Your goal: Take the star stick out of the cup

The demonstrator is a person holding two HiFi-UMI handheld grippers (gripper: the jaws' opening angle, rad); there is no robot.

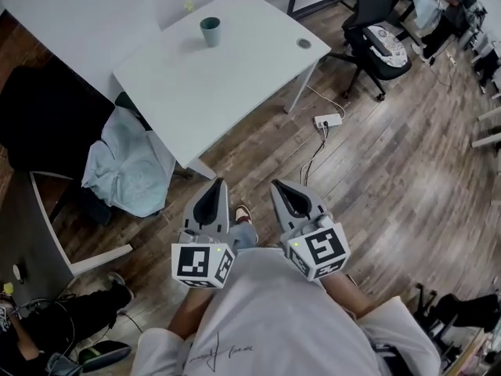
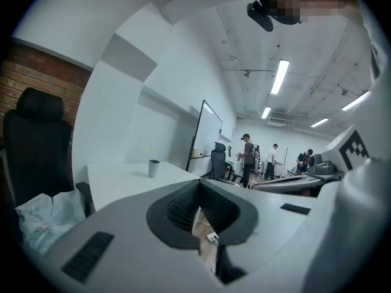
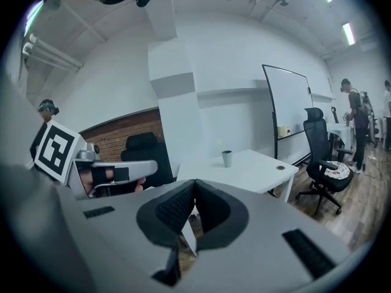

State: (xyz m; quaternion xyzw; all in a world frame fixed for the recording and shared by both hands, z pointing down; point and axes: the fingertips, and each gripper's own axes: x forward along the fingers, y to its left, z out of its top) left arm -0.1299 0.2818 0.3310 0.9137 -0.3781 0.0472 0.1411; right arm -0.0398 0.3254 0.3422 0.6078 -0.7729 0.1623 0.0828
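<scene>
A grey-green cup (image 1: pixel 210 31) stands near the far edge of the white table (image 1: pixel 235 92). A small pale yellow star (image 1: pixel 189 6) shows just above and left of it, on a stick too thin to make out. The cup (image 2: pixel 153 168) and the star (image 2: pixel 146 149) look small and distant in the left gripper view, and so do the cup (image 3: pixel 226 158) and star (image 3: pixel 219 142) in the right gripper view. My left gripper (image 1: pixel 213 185) and right gripper (image 1: pixel 280 186) are side by side close to my body, over the floor short of the table, both shut and holding nothing.
A pale blue cloth (image 1: pixel 129 171) lies over a chair by the table's near left corner. A black chair (image 1: pixel 39 124) is at the left and another black office chair (image 1: pixel 376 30) at the right. A power strip (image 1: pixel 327 121) with cables lies on the wooden floor.
</scene>
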